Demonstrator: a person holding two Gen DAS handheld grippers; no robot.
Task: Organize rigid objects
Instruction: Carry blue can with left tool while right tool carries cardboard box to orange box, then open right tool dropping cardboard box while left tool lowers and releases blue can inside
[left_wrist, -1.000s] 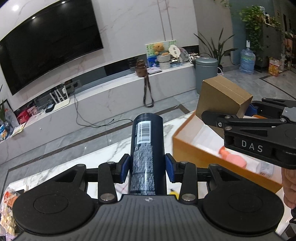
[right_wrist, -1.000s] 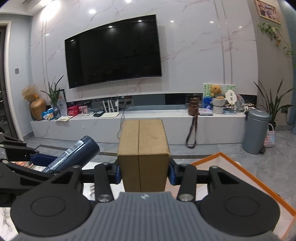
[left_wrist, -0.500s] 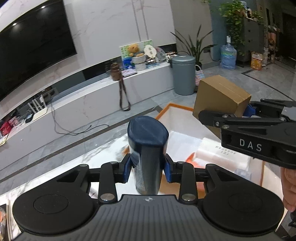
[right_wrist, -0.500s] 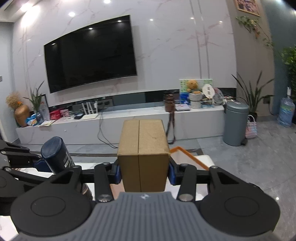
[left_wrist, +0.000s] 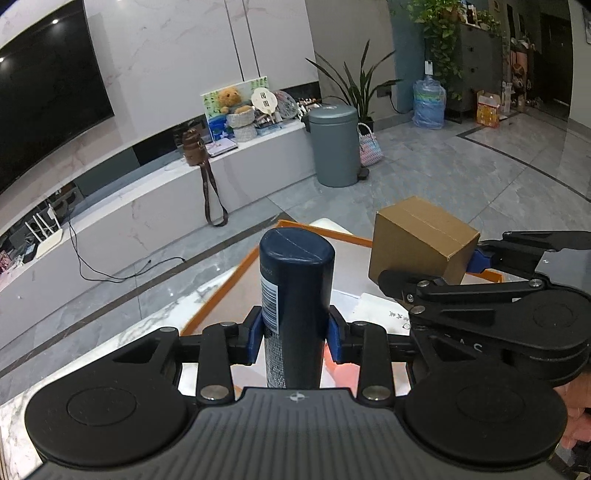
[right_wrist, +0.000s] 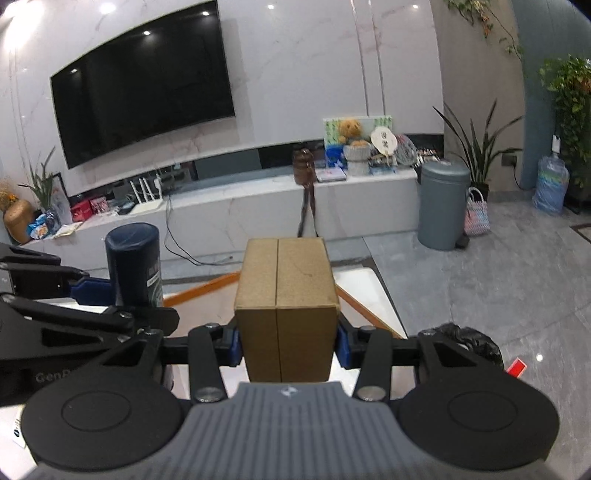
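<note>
Can (left_wrist: 295, 295) now upright, gripped in left claw (left_wrist: 295, 338); box (right_wrist: 286, 306) clamped in right claw (right_wrist: 287, 345).

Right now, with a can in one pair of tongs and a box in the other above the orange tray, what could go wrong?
1. The left tongs pinch the dark blue can low on its body, so the tall top could tip or slip through the pads.
2. The right tongs carrying the cardboard box sit close beside the can; the two could knock together during lowering.
3. The orange tray already holds things, so either item might land on them and sit crooked.
</note>
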